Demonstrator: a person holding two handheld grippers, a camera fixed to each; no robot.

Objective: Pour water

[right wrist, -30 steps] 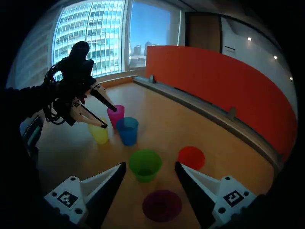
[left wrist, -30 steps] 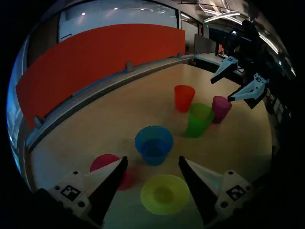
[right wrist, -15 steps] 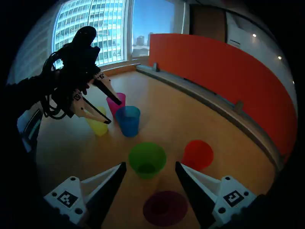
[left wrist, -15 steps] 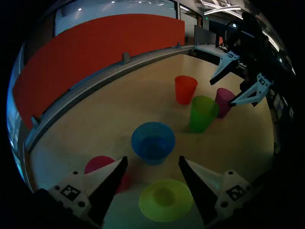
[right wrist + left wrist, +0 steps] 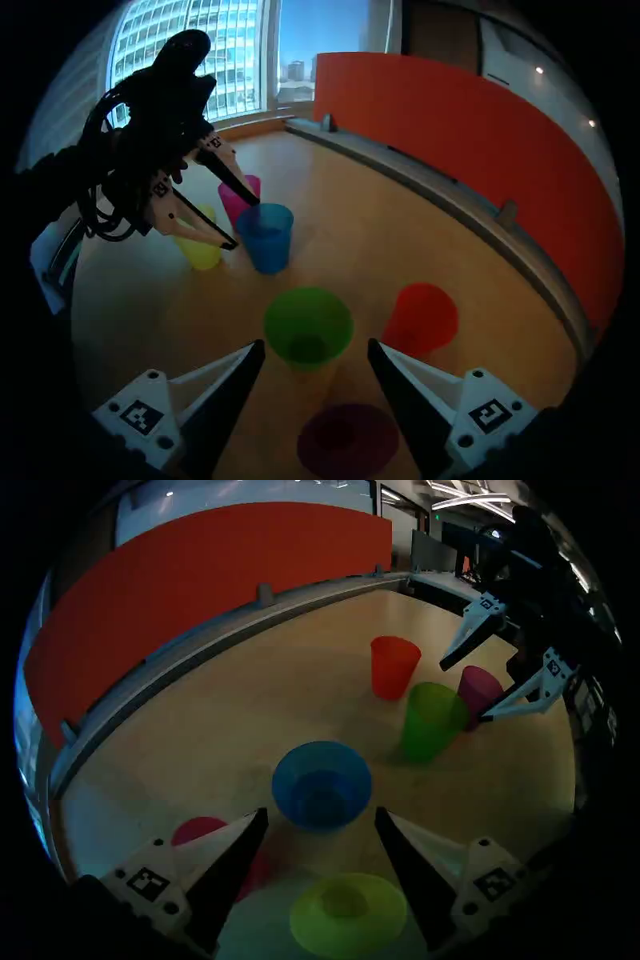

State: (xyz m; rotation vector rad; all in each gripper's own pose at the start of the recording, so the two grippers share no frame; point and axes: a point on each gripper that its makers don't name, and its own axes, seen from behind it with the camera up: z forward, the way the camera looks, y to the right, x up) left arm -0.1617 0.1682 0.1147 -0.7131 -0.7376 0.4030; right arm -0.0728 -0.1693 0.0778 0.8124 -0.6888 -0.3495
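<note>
Six plastic cups stand on a wooden table (image 5: pixel 240 712). In the left gripper view, my left gripper (image 5: pixel 320 810) is open, its tips just short of the blue cup (image 5: pixel 322 788). A yellow cup (image 5: pixel 348 916) sits below between the fingers, and a pink cup (image 5: pixel 196 832) lies behind the left finger. Farther off stand a red cup (image 5: pixel 394 666), a green cup (image 5: pixel 432 718) and a purple cup (image 5: pixel 480 690). In the right gripper view, my right gripper (image 5: pixel 315 344) is open before the green cup (image 5: pixel 308 328), above the purple cup (image 5: pixel 348 440).
A long orange panel (image 5: pixel 200 576) and a metal rail (image 5: pixel 184 652) run along the table's far edge. Windows (image 5: pixel 200 56) rise behind the left gripper (image 5: pixel 246 224), which a dark-sleeved hand holds beside the blue cup (image 5: pixel 266 236). The right gripper (image 5: pixel 462 693) hangs open over the purple cup.
Both grippers have moved forward: the left one closer to the blue cup, with the yellow cup sliding lower between its fingers, and the right one closer to the green cup. Both stay open.
</note>
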